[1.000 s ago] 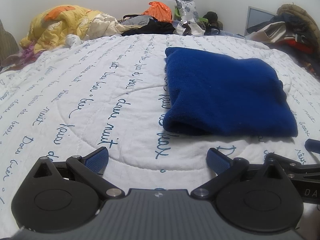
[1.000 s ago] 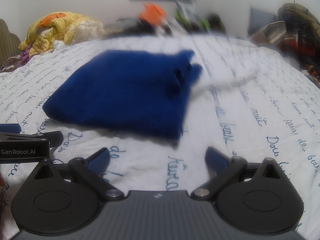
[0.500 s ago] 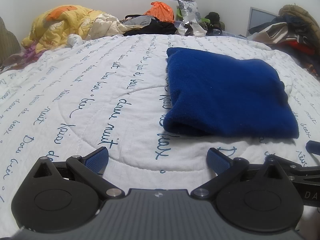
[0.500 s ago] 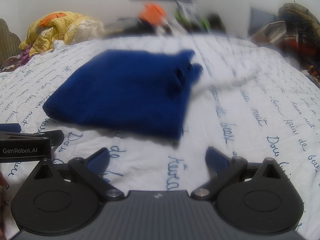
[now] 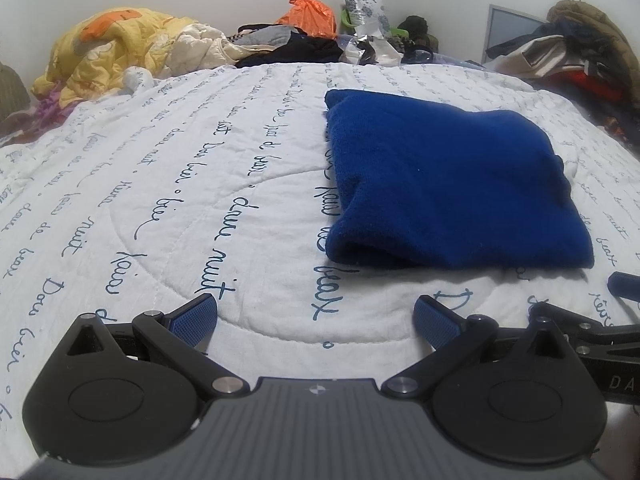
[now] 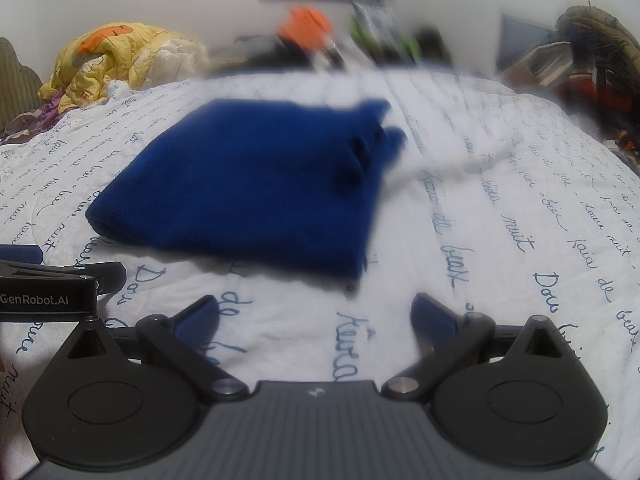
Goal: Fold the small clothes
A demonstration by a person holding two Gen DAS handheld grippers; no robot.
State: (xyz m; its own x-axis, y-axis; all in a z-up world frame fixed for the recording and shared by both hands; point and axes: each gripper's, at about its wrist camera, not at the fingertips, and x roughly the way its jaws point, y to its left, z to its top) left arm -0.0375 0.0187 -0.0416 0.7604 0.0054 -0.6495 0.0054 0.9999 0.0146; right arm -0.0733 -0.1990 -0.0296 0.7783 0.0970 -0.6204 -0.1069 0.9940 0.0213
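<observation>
A folded dark blue garment (image 5: 444, 184) lies flat on the white quilt (image 5: 180, 208) with blue script. In the right wrist view the garment (image 6: 256, 192) lies ahead and to the left. My left gripper (image 5: 316, 320) is open and empty, low over the quilt, short of the garment's near left corner. My right gripper (image 6: 314, 316) is open and empty, short of the garment's near right corner. Part of the right gripper shows at the right edge of the left wrist view (image 5: 616, 328). The left gripper's body (image 6: 48, 288) shows at the left edge of the right wrist view.
A yellow comforter (image 5: 112, 52) is heaped at the bed's far left. Dark clothes (image 5: 296, 50) and an orange bag (image 5: 308, 16) lie along the far edge. A pile of clothes (image 5: 572, 48) stands at the far right.
Both grippers stay open and almost still. The left wrist view has shifted slightly. The garment has not moved.
</observation>
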